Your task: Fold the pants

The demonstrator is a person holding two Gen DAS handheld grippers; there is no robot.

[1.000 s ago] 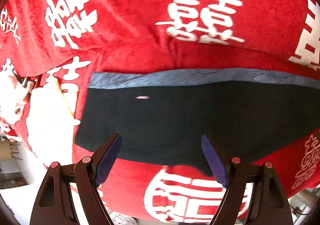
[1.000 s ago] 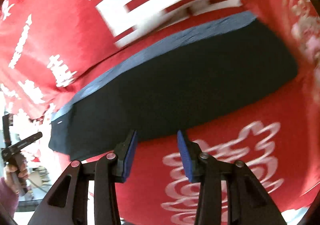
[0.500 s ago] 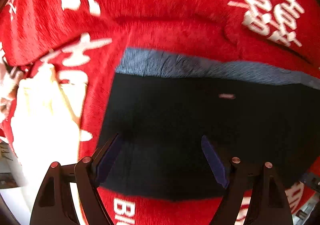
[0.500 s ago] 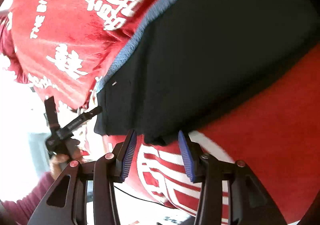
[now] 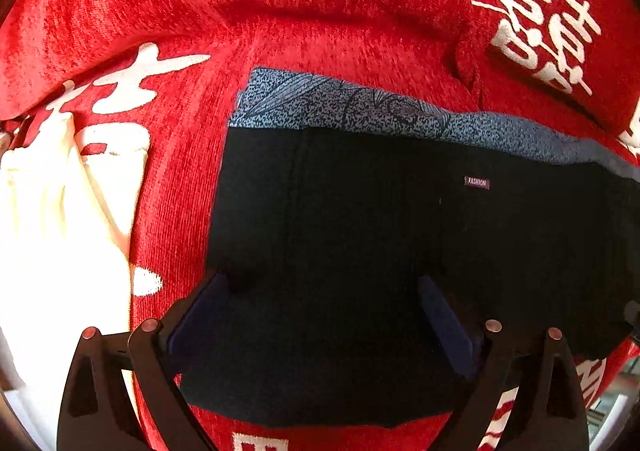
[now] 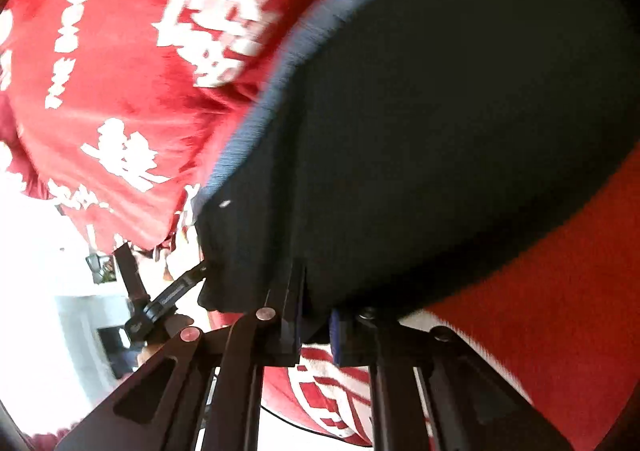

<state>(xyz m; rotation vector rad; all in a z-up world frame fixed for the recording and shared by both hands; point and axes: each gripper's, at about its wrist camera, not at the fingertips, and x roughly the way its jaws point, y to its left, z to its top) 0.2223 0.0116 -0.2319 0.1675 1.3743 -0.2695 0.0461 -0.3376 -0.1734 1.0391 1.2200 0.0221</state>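
Pants (image 5: 360, 251): black, folded into a flat rectangular stack on the red blanket (image 5: 320, 31). Blue-grey speckled band runs along the far edge, small "FASHION" label on top near it. Lying flat in the left view; in the right view the near edge looks pinched and slightly lifted, but blur makes that uncertain.

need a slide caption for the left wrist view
Open left hand-held gripper over dark pants with a blue patterned waistband, on a red blanket.
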